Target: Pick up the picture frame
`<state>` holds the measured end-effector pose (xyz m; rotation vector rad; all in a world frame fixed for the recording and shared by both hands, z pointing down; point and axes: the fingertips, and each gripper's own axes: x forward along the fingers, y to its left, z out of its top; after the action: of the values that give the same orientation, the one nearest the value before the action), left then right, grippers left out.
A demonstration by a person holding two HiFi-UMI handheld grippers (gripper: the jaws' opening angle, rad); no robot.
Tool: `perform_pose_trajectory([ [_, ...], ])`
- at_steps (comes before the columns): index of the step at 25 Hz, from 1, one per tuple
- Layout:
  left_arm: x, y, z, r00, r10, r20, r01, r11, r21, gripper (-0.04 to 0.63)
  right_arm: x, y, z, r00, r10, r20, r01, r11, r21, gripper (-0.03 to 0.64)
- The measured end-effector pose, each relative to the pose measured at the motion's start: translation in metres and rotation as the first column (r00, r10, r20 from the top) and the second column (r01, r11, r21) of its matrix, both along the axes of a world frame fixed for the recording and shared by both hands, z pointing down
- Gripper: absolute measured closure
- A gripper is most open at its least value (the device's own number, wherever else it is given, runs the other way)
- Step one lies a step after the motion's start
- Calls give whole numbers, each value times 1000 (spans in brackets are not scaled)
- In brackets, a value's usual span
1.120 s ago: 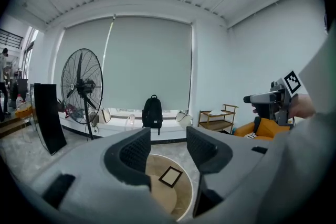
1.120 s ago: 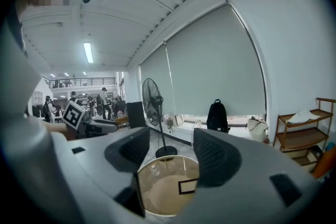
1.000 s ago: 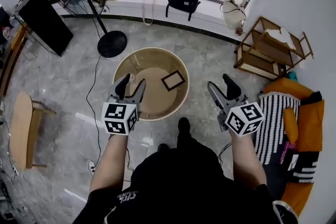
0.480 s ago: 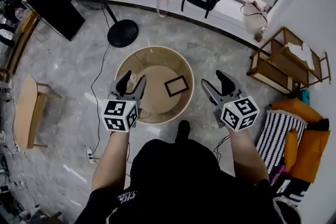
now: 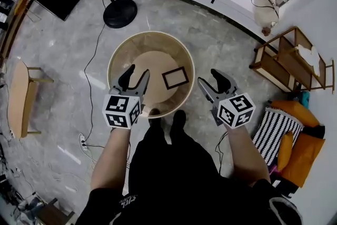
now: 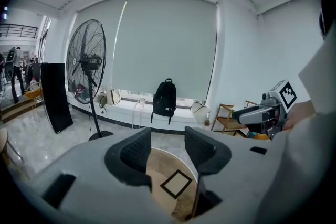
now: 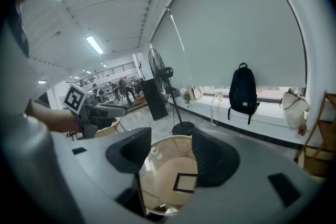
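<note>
1. The left gripper [image 5: 137, 72] hangs over the near-left part of the round, high-walled, light wooden tub table [image 5: 152, 35]. Its jaws stand apart and have just been closing a little. Nothing is between them (its own view shows only the table floor past the pads).
2. The right gripper [image 5: 208, 77] sits just outside the table's wall on the near-right side. Its jaws are also apart, have also just been narrowing, and hold nothing.
3. The small rectangular picture frame with a dark border [image 5: 175, 77] lies flat on the pale floor inside the table. It is ahead of both claws and between their 2 lines of aim: ahead and to the right of the left claw, ahead and to the left of the right claw. It touches neither and looks nearer the right one.
4. Both claws slant forward and down. This is probably because the frame lies low behind the wall, so it can only be reached over the rim from above.
5. The narrowing gaps likely suit the frame's thin border, since a flat frame offers only an edge to pinch.
6. The task appears to be at the approach stage, and the frame is not yet lifted.
</note>
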<state>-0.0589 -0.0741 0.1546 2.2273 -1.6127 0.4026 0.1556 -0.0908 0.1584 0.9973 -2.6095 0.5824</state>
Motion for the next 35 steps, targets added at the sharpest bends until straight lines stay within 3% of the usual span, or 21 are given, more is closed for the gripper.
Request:
perform_pose_trajectory([
  [4,-4,-6,30,998,56,-10,-57,998,-29,399,-18,3,45,998,-21,-67,17,998,-59,371],
  [11,-25,-16,80,985,151,-80,-159,982,-102,400,-57,9,111,987,29,-158,-58,981,-184,370],
  [15,-33,-14,97,964,261,-53,-265,957,-114,411,-79,25,135,977,45,-210,-91,972,-216,368],
  [22,-37,-30,155,936,350,-46,-352,918,-181,416,-92,35,211,965,89,-247,-171,928,-332,365],
  [35,-8,-66,297,938,342,-60,-345,903,-254,419,-57,16,346,943,176,-281,-285,863,-417,360],
])
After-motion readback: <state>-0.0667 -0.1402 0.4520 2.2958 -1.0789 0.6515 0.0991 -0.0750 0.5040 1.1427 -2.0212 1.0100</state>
